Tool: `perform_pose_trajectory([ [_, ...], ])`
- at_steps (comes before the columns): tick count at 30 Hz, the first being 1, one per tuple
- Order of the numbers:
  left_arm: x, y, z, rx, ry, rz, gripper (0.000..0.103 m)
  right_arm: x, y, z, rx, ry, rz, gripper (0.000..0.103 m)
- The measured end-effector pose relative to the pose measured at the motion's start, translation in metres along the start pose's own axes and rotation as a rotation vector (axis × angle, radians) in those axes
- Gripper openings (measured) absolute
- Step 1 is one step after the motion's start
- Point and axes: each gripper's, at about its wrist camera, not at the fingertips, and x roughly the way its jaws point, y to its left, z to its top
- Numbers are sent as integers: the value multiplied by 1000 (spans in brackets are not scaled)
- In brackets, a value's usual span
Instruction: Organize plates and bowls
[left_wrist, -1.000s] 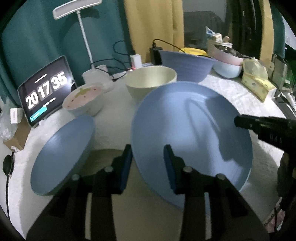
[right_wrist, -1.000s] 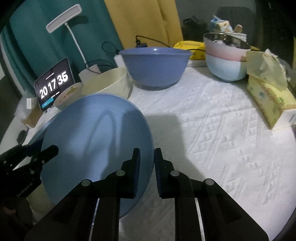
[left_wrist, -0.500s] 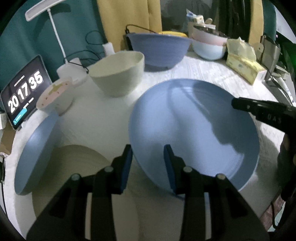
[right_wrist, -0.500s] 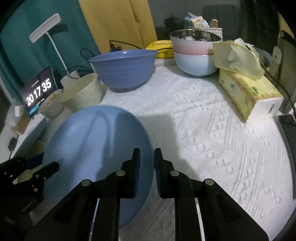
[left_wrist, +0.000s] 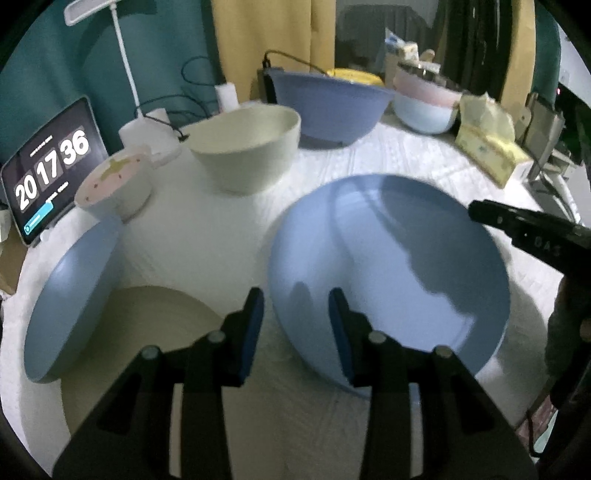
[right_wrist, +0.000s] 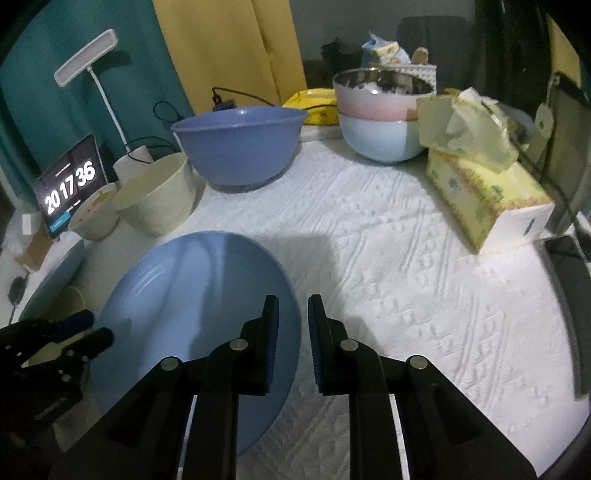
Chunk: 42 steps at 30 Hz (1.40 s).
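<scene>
**Blue plate gripped from both sides**

Left wrist view: our left claw (left_wrist: 295, 325), jaws just widened, straddles the blue plate (left_wrist: 399, 266)'s near rim, pads clear.

Right wrist view: our right claw (right_wrist: 291, 343) pinches the plate's (right_wrist: 192, 306) right rim, beside the white tablecloth (right_wrist: 424, 266).

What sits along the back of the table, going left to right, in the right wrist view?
Tablet clock → small pink-rimmed bowl → cream bowl → large blue bowl → stacked pink and pale-blue bowls → yellow tissue box.

I see light blue plate (right_wrist: 192, 295), cream bowl (left_wrist: 251, 147), embossed white tablecloth (right_wrist: 406, 277), yellow floral tissue box (right_wrist: 487, 199)
</scene>
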Motion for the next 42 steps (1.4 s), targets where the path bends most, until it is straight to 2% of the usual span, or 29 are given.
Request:
perform_pose_trajectory([
  [2,-8,4,1,-10,-31,-7,45,-4,0,2,-2,-10,-8,20],
  [9,-34,21,1,-47,-111,-7,46,-23,13,7,-26,-50,-20,21],
  [22,-73,63,-10,-97,-228,12,47,-45,64,12,-103,-92,-5,22],
  [31,-94,96,-20,-144,-282,25,48,-55,98,15,-165,-112,0,22],
  [42,-110,147,-36,-224,-324,78,53,-56,142,18,-231,-118,16,22],
])
